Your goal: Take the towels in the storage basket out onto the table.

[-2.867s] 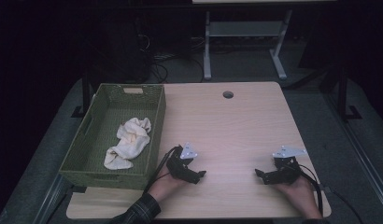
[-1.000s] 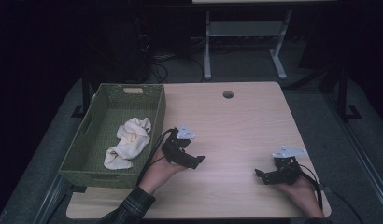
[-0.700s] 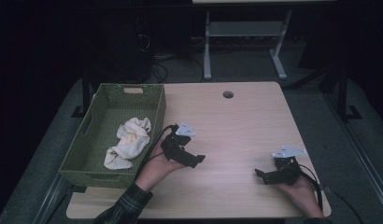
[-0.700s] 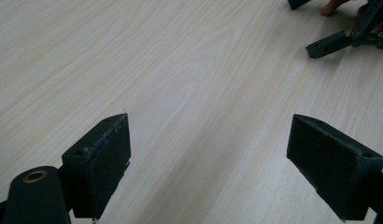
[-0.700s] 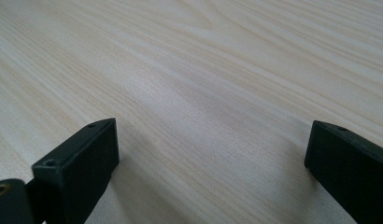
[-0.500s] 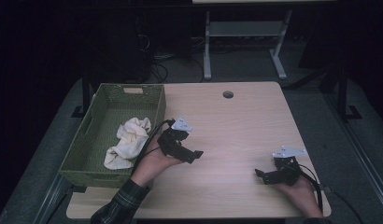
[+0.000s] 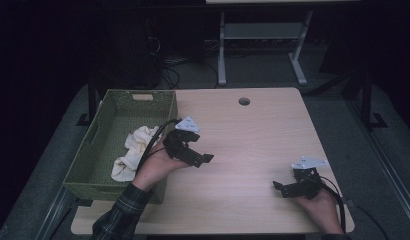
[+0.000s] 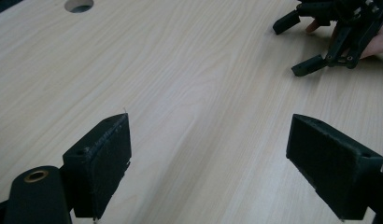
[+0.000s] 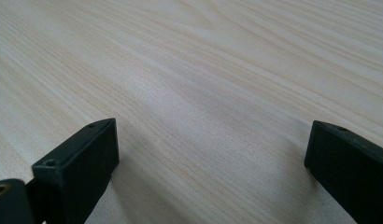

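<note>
High view: a green woven plastic basket (image 7: 109,134) sits at the left edge of the pale wooden table (image 7: 253,130), holding a crumpled cream cloth (image 7: 135,150); the left gripper (image 7: 200,159) hovers just beside the basket's right wall, the right gripper (image 7: 282,188) rests near the table's front right corner. Left gripper view: its black jaws spread wide over bare wood; the right gripper (image 8: 304,44) lies farther off. Right gripper view: jaws spread wide, wood grain between them.

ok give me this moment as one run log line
left gripper: open, empty, raised beside green basket | right gripper: open, empty, low over table | cream cloth: in basket
</note>
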The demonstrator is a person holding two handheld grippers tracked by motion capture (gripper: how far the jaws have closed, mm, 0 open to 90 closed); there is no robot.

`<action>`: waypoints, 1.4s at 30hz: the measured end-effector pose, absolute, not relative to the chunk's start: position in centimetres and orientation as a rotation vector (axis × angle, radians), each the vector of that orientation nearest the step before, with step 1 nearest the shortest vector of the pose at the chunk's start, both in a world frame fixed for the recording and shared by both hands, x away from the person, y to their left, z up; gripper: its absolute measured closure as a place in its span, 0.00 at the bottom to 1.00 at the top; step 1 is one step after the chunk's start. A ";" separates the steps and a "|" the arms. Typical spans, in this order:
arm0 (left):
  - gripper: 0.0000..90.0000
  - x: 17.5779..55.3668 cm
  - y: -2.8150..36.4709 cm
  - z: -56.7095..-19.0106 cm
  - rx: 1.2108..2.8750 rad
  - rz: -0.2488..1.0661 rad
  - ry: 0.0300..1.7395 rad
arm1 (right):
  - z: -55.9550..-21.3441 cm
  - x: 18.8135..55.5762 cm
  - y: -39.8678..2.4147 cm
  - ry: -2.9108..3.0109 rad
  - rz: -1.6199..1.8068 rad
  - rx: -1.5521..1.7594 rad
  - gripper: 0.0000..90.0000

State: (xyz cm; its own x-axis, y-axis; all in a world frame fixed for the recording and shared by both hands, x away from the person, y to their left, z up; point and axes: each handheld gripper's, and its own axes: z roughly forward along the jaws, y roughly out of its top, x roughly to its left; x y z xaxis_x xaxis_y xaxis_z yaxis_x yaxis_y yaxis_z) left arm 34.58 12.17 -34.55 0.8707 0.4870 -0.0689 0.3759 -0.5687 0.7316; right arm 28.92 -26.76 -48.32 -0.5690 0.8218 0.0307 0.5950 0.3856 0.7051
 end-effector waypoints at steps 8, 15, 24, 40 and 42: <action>0.15 34.9 15.1 -33.5 2.200 0.214 0.655 | -48.3 28.9 -26.8 2.326 0.982 1.238 0.03; 0.16 35.2 16.6 -33.3 2.195 0.224 0.680 | -48.3 28.9 -26.8 2.326 0.982 1.237 0.03; 0.16 35.6 18.8 -33.0 2.190 0.258 0.723 | -48.3 28.9 -26.8 2.325 0.982 1.239 0.03; 0.17 36.3 23.7 -33.0 2.152 0.311 0.833 | -48.3 28.9 -26.8 2.326 0.982 1.238 0.03; 0.17 36.3 24.2 -33.0 2.150 0.324 0.846 | -48.3 28.9 -26.8 2.326 0.982 1.238 0.03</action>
State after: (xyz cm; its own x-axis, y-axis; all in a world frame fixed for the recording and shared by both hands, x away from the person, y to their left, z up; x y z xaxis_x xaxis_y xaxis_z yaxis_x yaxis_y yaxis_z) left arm 36.34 24.21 -33.01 0.7454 0.6650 -0.0462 0.4643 -0.4681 0.7519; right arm 28.92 -26.76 -48.32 -0.5687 0.8220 0.0312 0.5957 0.3854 0.7047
